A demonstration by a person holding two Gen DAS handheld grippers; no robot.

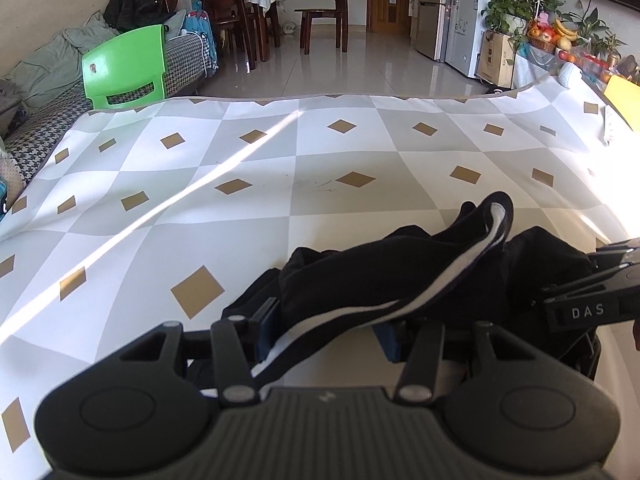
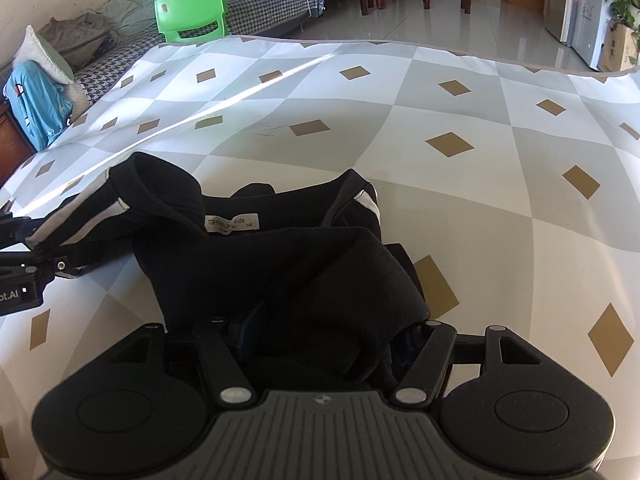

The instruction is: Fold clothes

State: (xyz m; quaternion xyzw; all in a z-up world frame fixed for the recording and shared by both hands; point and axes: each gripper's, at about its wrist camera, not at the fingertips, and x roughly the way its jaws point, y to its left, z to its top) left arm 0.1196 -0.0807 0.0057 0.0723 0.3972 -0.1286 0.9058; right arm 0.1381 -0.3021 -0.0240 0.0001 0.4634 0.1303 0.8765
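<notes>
A black garment (image 1: 400, 276) with a white stripe is lying bunched on the checked tablecloth (image 1: 240, 184), sitting low and right of centre in the left wrist view. The left gripper (image 1: 326, 330) is sitting at the bottom centre of that frame, its jaws partly apart, with the striped edge of the cloth passing between them. Its blue pads (image 1: 267, 330) are showing on either side of the fabric and appear to be pinching the striped hem. The rest of the garment is rising just beyond the fingertips and spreading toward the right edge of the frame, where the right gripper (image 1: 580, 304) is coming in from the side, lettered in white.

In the right wrist view the garment (image 2: 280, 264) is filling the centre and lower centre, with a white size label (image 2: 232, 222) showing at its neck opening. The right gripper (image 2: 320, 340) is at the bottom centre, with a thick fold of black cloth draping between its fingers. Its jaws are standing wide and opening, and the cloth is hiding the pads, so whether they are pressing on it I cannot tell. The left gripper (image 2: 24, 264) is appearing at the left edge, holding the striped part of the garment. A green plastic chair (image 2: 192, 8) is standing beyond the table's far edge, in the upper left of the frame
</notes>
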